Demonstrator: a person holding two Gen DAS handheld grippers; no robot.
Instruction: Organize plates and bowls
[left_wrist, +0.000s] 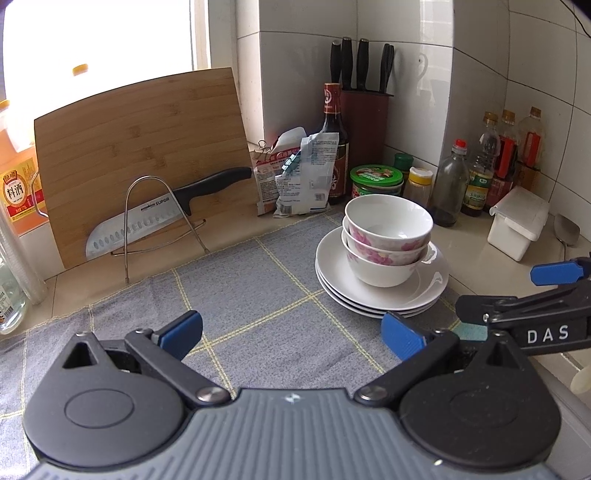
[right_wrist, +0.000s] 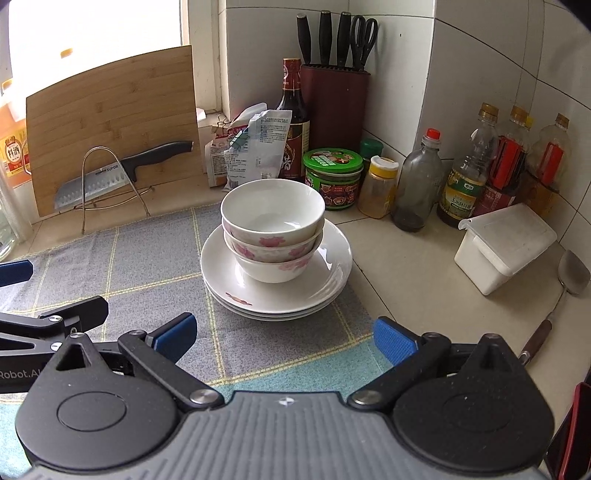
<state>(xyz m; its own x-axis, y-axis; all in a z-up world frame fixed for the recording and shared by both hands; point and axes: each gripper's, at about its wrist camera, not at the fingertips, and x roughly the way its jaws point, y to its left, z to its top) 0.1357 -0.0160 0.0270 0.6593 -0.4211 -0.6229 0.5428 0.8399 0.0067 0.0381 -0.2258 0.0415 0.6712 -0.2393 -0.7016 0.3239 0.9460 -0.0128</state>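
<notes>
Three white ceramic bowls with pink flower prints, nested one inside another, upright on a stack of three shallow white ceramic plates, all resting at the right edge of a grey cloth mat with thin yellow grid lines spread over the pale tiled bench. Seen from the right wrist: stack straight ahead of the right hand-held gripper, just beyond its blue-padded fingertips, roughly centred between them. Seen from the left wrist: same bowls and plates ahead and off to the right of the left hand-held gripper, so the right one judged better lined up and nearer. No long axis to speak of, the stack being round, rims level, open side up. Right hand-held gripper spread wide, jaws well apart, nothing between them, nothing touched. Left hand-held gripper likewise spread wide, empty, above bare mat, close beside the right one, whose black linkage shows at the right edge of the left view. Likely next: straight forward reach to take the top bowl by its rim, or the whole nest; risk judged in thin glazed rims slipping between the pads. Behind, well apart from the stack: bamboo cutting board leaning upright, a steel knife with black handle on a wire rack against it, and a dark red knife block in the corner.
</notes>
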